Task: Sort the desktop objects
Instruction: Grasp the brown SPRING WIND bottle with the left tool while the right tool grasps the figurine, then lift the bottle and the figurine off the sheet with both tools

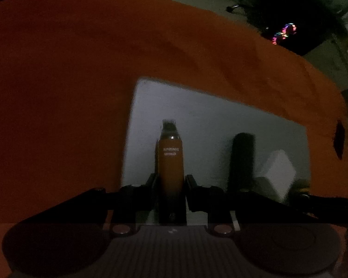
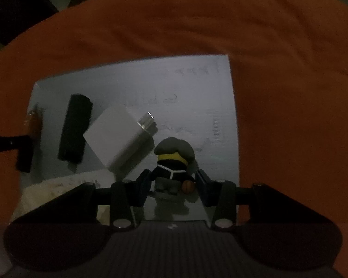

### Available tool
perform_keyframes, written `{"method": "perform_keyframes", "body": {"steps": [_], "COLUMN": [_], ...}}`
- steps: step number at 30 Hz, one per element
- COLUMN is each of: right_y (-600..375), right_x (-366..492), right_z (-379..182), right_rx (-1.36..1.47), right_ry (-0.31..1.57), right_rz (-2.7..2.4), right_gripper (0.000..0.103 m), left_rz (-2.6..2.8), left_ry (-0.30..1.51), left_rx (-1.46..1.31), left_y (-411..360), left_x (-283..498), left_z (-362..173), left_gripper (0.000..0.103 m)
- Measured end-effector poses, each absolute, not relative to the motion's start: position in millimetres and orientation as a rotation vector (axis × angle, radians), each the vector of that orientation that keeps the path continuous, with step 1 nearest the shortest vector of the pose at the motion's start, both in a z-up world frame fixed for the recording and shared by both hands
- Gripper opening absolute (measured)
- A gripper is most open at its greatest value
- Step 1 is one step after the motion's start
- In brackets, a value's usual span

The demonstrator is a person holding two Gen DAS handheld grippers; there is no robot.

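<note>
An orange bottle (image 1: pixel 170 162) marked "SPRING WIND" sits between the fingers of my left gripper (image 1: pixel 170 180), which is shut on it over a white board (image 1: pixel 208 120). Beside it lie a black cylinder (image 1: pixel 241 159) and a white charger block (image 1: pixel 278 171). In the right wrist view my right gripper (image 2: pixel 172 180) has its fingers on both sides of a small toy figure (image 2: pixel 174 162) with a grey cap and black shirt; it stands on the white board (image 2: pixel 197 88). The black cylinder (image 2: pixel 75 127), white charger (image 2: pixel 118 134) and left gripper's finger (image 2: pixel 23 148) lie to the left.
An orange cloth (image 1: pixel 58 69) covers the table around the board (image 2: pixel 290 92). A pale crumpled paper or pouch (image 2: pixel 58 190) lies at the board's near left. The scene is dim. Dark room, chair and coloured lights (image 1: pixel 285 31) lie beyond the table.
</note>
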State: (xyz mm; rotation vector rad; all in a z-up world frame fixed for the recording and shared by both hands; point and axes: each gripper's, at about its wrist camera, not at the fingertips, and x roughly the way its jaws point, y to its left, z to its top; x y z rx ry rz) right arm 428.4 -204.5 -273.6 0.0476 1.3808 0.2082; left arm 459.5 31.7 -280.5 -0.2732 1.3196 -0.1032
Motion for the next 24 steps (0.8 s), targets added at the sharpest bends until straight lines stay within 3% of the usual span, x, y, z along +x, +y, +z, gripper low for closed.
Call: {"method": "perform_keyframes", "body": {"steps": [8, 10, 15, 18, 22, 23, 24], "right_y": [-196, -189, -188, -184, -179, -178, -178], "right_x": [430, 431, 438, 441, 440, 440, 441], "right_z": [-282, -280, -273, -276, -281, -280, -280], "right_rx": [0.012, -0.054, -0.082, -0.119, -0.142, -0.137, -0.139], "right_ry": [1.395, 1.39, 1.361, 1.387, 1.363, 1.349, 1.34], "right_rz": [0.201, 0.199, 0.198, 0.244, 0.233, 0.218, 0.208], "right_gripper": [0.049, 0.06, 0.069, 0.068, 0.059, 0.057, 0.047], "left_rz": [-0.139, -0.13, -0.127, -0.124, -0.119, -0.119, -0.119], "left_ry": [1.328, 1.323, 1.316, 1.311, 1.288, 1.285, 1.282], "left_rx": [-0.286, -0.284, -0.245, -0.219, -0.197, -0.176, -0.153], "left_y": [30, 28, 22, 17, 12, 11, 9], "left_x": [460, 460, 458, 460, 460, 460, 461], "left_z": [-282, -283, -284, -283, -284, -284, -284], "left_gripper": [0.025, 0.027, 0.036, 0.036, 0.035, 0.032, 0.022]}}
